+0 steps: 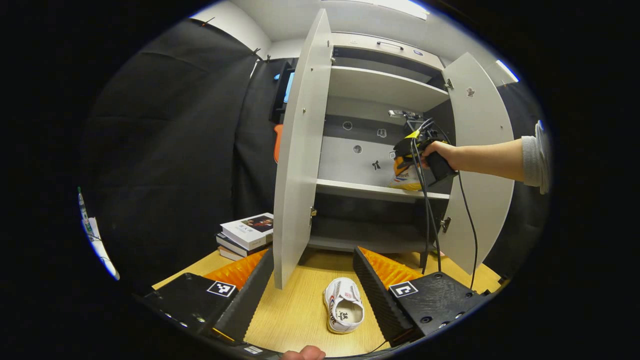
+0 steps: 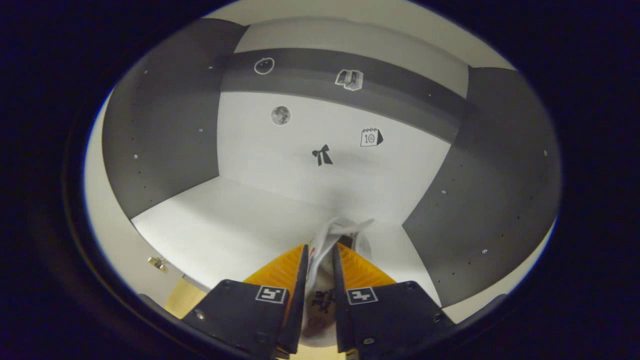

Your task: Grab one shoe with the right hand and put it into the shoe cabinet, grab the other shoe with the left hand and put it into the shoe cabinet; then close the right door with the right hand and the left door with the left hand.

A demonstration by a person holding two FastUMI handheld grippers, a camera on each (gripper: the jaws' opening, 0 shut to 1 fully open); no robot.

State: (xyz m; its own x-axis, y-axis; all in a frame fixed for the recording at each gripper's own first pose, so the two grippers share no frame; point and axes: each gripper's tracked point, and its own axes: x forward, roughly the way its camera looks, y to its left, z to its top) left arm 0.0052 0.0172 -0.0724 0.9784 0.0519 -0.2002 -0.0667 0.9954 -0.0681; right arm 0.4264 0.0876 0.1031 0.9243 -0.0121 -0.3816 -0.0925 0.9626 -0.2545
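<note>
We judge the task to be in its first step, with most of it left to do. In the right gripper view, our right gripper [image 2: 320, 260] is clamped on the first shoe [image 2: 327, 240], both fingers pressing its sides, and it reaches into the shoe cabinet [image 2: 175, 165] above the white middle shelf [image 2: 225, 220], toward the right end of that shelf; whether the sole already rests on the board we cannot tell. The left gripper view shows the same gripper farther off, held in a hand [image 1: 442, 152] at the middle shelf on the right side of the cabinet, with the shoe at the shelf's near edge. The second shoe [image 1: 344, 305] lies on the wooden floor [image 1: 295, 310] in front of the cabinet, untouched, between the fingers of our left gripper [image 1: 312, 280], which stand wide apart and hold nothing. The left door [image 1: 300, 160] and the right door [image 1: 477, 150] both stand open. Left to do, as we see it: release the first shoe, pick up and shelve the second, then close the right door and the left. A stack of books [image 1: 247, 232] sits on the floor, left of the left door.
</note>
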